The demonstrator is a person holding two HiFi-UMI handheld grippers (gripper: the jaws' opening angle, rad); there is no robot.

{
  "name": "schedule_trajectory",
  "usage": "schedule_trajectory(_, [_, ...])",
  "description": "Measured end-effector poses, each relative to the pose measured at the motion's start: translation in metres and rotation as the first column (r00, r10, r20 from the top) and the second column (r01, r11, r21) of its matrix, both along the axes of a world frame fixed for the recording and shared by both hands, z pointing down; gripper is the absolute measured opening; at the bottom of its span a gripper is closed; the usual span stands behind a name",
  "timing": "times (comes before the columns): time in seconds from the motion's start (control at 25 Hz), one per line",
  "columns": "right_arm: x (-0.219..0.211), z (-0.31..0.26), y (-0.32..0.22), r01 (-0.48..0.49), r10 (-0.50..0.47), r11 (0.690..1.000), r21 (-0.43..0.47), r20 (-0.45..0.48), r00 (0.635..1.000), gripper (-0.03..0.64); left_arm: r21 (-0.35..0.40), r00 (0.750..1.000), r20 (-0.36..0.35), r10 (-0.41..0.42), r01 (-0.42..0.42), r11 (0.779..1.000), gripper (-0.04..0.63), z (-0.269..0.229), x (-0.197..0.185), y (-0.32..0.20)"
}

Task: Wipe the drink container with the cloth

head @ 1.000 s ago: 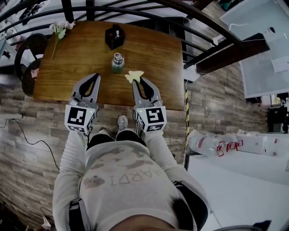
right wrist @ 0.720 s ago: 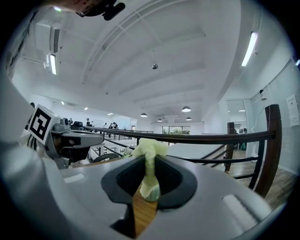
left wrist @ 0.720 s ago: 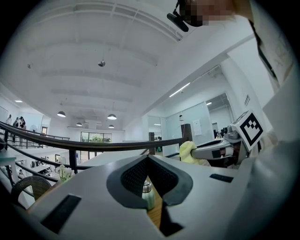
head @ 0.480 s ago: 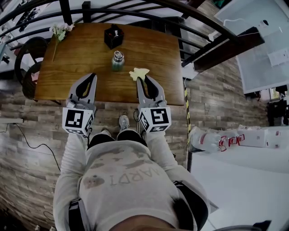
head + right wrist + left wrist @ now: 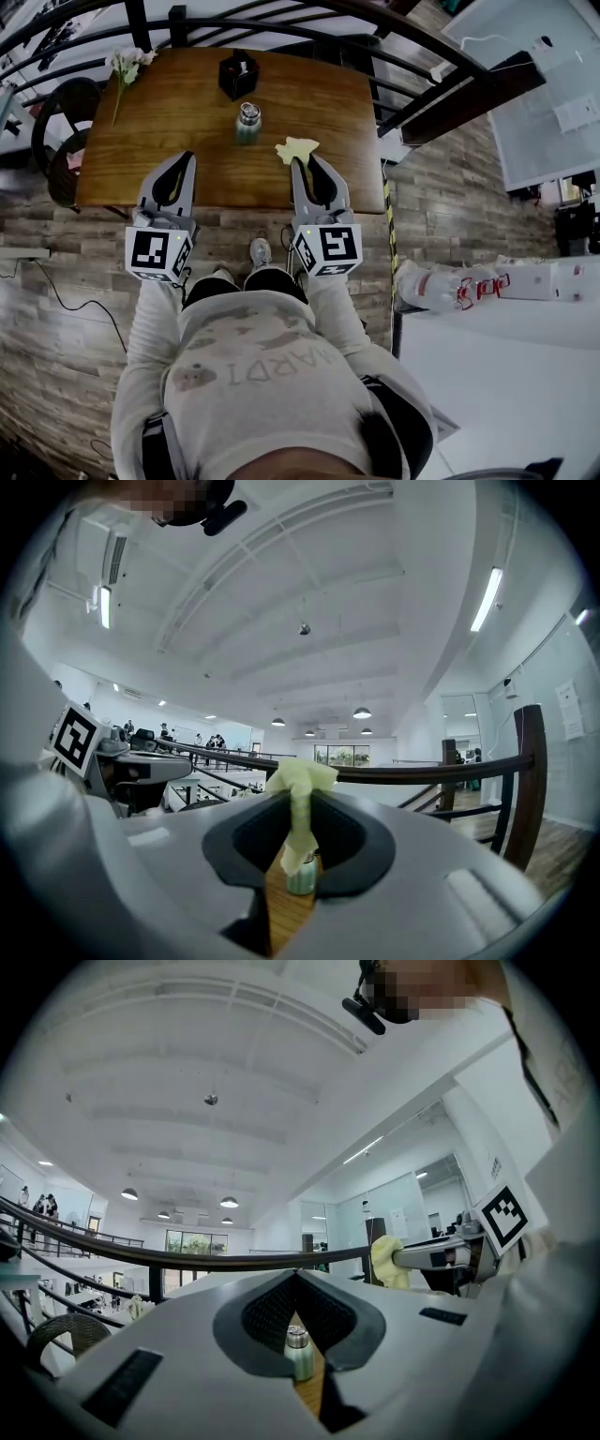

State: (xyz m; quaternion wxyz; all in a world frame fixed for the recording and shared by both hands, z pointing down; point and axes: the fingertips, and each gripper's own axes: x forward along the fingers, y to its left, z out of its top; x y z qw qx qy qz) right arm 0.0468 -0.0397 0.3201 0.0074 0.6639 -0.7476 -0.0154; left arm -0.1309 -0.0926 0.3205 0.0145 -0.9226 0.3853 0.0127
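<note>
Since a second ago my right gripper (image 5: pixel 302 161) has drifted right, its fingers pinching the yellow cloth (image 5: pixel 297 148) over the surface (image 5: pixel 187 103). My left gripper (image 5: pixel 186 157) has slid back slightly, fingers pressed together on nothing. Both point forward. The capped drink container (image 5: pixel 248 123) stands upright beyond them, apart from both.

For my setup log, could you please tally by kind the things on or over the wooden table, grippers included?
Drink container: 1
Yellow cloth: 1
Black box: 1
Flower sprig: 1
Grippers: 2, the left gripper and the right gripper
Total: 6
</note>
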Motion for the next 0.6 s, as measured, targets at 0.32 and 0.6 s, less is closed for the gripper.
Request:
schedule_trajectory(0.32, [-0.0067,-0.0057,0.0024,-0.008,0.008,1.000,0.010,-0.005,1.000,0.072,0.012,1.000,-0.012,-0.001,0.001,1.000,0.006,-0.0072,-0.0065,0.0019])
schedule_trajectory(0.6, [-0.0077,-0.0073,0.0026,-0.021,0.021,1.000,0.019,0.004,1.000,0.072,0.009,1.000,-0.014,0.001,0.000,1.000,0.006,-0.0038,-0.0100,0.0017])
